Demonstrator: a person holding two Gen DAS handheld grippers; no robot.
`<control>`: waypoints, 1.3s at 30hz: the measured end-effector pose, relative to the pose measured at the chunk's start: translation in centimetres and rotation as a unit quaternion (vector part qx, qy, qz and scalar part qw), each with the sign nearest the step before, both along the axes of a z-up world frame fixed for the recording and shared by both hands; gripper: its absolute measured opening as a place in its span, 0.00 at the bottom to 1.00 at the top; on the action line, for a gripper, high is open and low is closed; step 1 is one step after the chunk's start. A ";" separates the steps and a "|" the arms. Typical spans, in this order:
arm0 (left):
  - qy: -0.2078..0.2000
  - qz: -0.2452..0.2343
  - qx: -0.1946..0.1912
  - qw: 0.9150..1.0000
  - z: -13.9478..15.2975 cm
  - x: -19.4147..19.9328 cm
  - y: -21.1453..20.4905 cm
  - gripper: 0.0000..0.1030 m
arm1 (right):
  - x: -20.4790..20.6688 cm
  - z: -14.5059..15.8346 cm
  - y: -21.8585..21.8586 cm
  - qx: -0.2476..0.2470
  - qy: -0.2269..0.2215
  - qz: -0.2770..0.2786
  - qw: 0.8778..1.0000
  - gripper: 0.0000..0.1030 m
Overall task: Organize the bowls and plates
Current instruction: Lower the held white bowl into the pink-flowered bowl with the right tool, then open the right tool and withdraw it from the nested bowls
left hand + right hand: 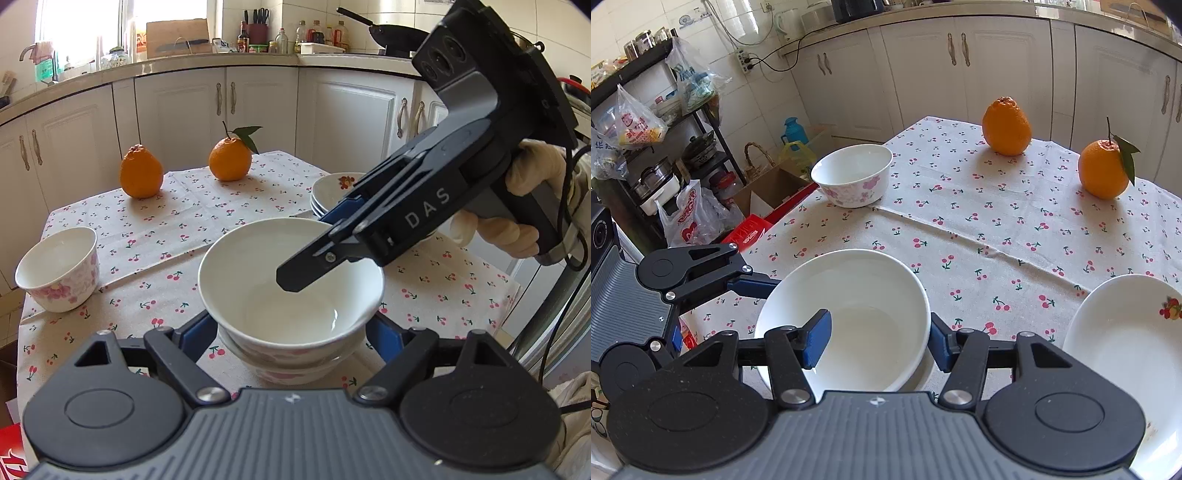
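Note:
A plain white bowl [288, 288] [849, 317] sits on top of floral bowls [273, 373] stacked near the front of the cherry-print tablecloth [155, 229]. My right gripper [314, 251] [879, 343] is shut on the top bowl's wall, with one finger inside and the blue pad [942, 347] outside the rim. My left gripper [291, 332] straddles the stack, and its blue pads [199, 332] press the sides just under the top bowl's rim. A single floral bowl [59, 273] [851, 177] stands alone at the table's left edge. Stacked plates [332, 192] [1126, 339] with a fruit print lie to the right.
Two oranges [141, 171] [229, 158] stand at the back of the table, also in the right wrist view [1006, 127] [1103, 170]. White kitchen cabinets [184, 110] run behind. Left of the table, a rack with bags [639, 125] and boxes crowd the floor.

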State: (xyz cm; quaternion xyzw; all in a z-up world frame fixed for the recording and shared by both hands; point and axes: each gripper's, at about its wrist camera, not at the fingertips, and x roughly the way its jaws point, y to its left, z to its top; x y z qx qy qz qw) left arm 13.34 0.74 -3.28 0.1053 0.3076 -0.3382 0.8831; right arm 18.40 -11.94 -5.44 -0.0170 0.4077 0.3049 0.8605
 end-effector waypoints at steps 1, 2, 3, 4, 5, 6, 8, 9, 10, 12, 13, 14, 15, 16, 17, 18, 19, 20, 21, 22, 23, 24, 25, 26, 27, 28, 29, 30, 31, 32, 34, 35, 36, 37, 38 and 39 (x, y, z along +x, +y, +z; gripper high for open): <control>0.000 -0.001 0.001 1.000 -0.1 0.0 0.0 0.84 | 0.1 -0.1 0.0 -0.001 0.002 -0.001 1.000 0.60; 0.000 -0.001 0.001 1.000 -0.1 0.0 -0.1 0.84 | 0.1 -0.2 0.0 -0.002 0.002 -0.001 1.000 0.60; 0.001 -0.002 0.002 1.000 -0.2 0.1 -0.1 0.84 | 0.1 -0.2 0.0 -0.003 0.003 -0.002 1.000 0.60; 0.001 -0.002 0.002 1.000 -0.2 0.1 -0.1 0.84 | 0.1 -0.3 -0.1 -0.003 0.003 -0.003 1.000 0.60; 0.002 -0.003 0.002 1.000 -0.2 0.1 -0.2 0.84 | 0.2 -0.4 -0.1 -0.002 0.004 -0.003 1.000 0.60; 0.002 -0.003 0.002 1.000 -0.3 0.1 -0.2 0.84 | 0.2 -0.4 -0.2 -0.003 0.004 -0.003 1.000 0.60; 0.002 -0.004 0.003 1.000 -0.3 0.2 -0.2 0.84 | 0.2 -0.4 -0.2 -0.003 0.004 -0.004 1.000 0.60; 0.003 -0.004 0.003 1.000 -0.4 0.2 -0.2 0.84 | 0.2 -0.4 -0.1 -0.004 0.004 -0.003 1.000 0.60; 0.004 -0.004 0.003 1.000 -0.4 0.2 -0.2 0.84 | 0.2 -0.4 -0.1 -0.005 0.003 -0.002 1.000 0.60; 0.004 -0.004 0.004 1.000 -0.4 0.3 -0.2 0.84 | 0.2 -0.5 0.0 -0.008 0.002 -0.002 1.000 0.60; 0.004 -0.004 0.005 1.000 -0.4 0.3 -0.2 0.84 | 0.2 -0.5 0.0 -0.009 0.002 -0.002 1.000 0.60; 0.003 -0.004 0.005 1.000 -0.4 0.3 -0.2 0.84 | 0.2 -0.5 0.0 -0.010 0.002 -0.002 1.000 0.60; 0.003 -0.004 0.005 1.000 -0.4 0.3 -0.2 0.84 | 0.2 -0.6 0.0 -0.010 0.001 -0.002 1.000 0.60; 0.003 -0.004 0.005 1.000 -0.4 0.3 -0.2 0.84 | 0.2 -0.6 0.0 -0.010 0.002 -0.002 1.000 0.60; 0.004 -0.004 0.004 1.000 -0.5 0.3 -0.2 0.84 | 0.2 -0.7 0.0 -0.010 0.001 -0.002 1.000 0.60; 0.004 -0.004 0.004 1.000 -0.5 0.3 -0.2 0.84 | 0.3 -0.7 0.0 -0.010 0.000 -0.001 1.000 0.60; 0.004 -0.004 0.004 1.000 -0.5 0.3 -0.2 0.84 | 0.2 -0.7 0.1 -0.010 0.000 -0.001 1.000 0.60; 0.004 -0.004 0.005 1.000 -0.5 0.3 -0.2 0.84 | 0.3 -0.7 0.1 -0.010 -0.001 -0.001 1.000 0.60; 0.003 -0.004 0.005 1.000 -0.5 0.3 -0.2 0.84 | 0.3 -0.7 0.1 -0.011 -0.002 -0.001 1.000 0.60; 0.003 -0.004 0.006 1.000 -0.5 0.3 -0.2 0.85 | 0.2 -0.7 0.1 -0.012 -0.003 -0.002 1.000 0.61; 0.002 -0.005 0.007 1.000 -0.5 0.3 -0.2 0.85 | 0.2 -0.7 0.1 -0.013 -0.004 -0.002 1.000 0.61; 0.001 -0.005 0.007 1.000 -0.5 0.3 -0.2 0.85 | 0.2 -0.7 0.1 -0.014 -0.004 -0.002 1.000 0.62; 0.000 -0.005 0.007 1.000 -0.5 0.3 -0.2 0.85 | 0.1 -0.7 0.1 -0.014 -0.005 -0.002 1.000 0.64; 0.001 -0.005 0.006 1.000 -0.6 0.3 -0.2 0.87 | 0.1 -0.7 0.1 -0.015 -0.005 -0.003 1.000 0.67; 0.000 -0.006 0.002 1.000 -0.6 0.3 -0.1 0.88 | 0.1 -0.7 0.1 -0.016 -0.006 -0.004 1.000 0.74; 0.000 -0.007 -0.006 1.000 -0.5 0.3 0.1 0.94 | 0.0 -0.7 0.1 -0.013 -0.010 -0.003 1.000 0.80; -0.001 -0.007 -0.013 1.000 -0.4 0.2 0.3 0.96 | -0.1 -0.6 0.1 -0.010 -0.014 -0.001 1.000 0.83; 0.000 -0.007 -0.017 1.000 -0.3 0.2 0.4 0.96 | -0.2 -0.4 0.1 -0.009 -0.018 0.000 1.000 0.87; 0.001 -0.007 -0.018 1.000 -0.3 0.2 0.5 0.96 | -0.2 -0.4 0.2 -0.009 -0.023 -0.001 1.000 0.91; 0.000 -0.006 -0.017 1.000 -0.3 0.1 0.5 0.97 | -0.3 -0.3 0.2 -0.011 -0.028 -0.002 1.000 0.93; -0.001 -0.004 -0.014 1.000 -0.3 0.0 0.7 0.97 | -0.5 -0.2 0.4 -0.016 -0.035 -0.003 0.999 0.97; -0.002 -0.003 -0.014 1.000 -0.3 -0.1 0.8 0.97 | -0.6 -0.2 0.5 -0.018 -0.037 -0.004 0.999 0.97; -0.003 -0.004 -0.015 1.000 -0.2 -0.3 0.9 0.97 | -0.7 -0.3 0.6 -0.020 -0.039 -0.004 0.999 0.98; -0.005 -0.004 -0.015 1.000 -0.2 -0.4 1.0 0.97 | -0.8 -0.3 0.7 -0.022 -0.041 -0.004 0.999 0.99; -0.006 -0.004 -0.016 1.000 -0.2 -0.6 1.1 0.97 | -1.0 -0.4 0.9 -0.025 -0.043 -0.005 0.999 1.00; -0.008 -0.003 -0.018 1.000 -0.1 -0.7 1.2 0.97 | -1.2 -0.6 1.0 -0.030 -0.047 -0.006 0.998 1.00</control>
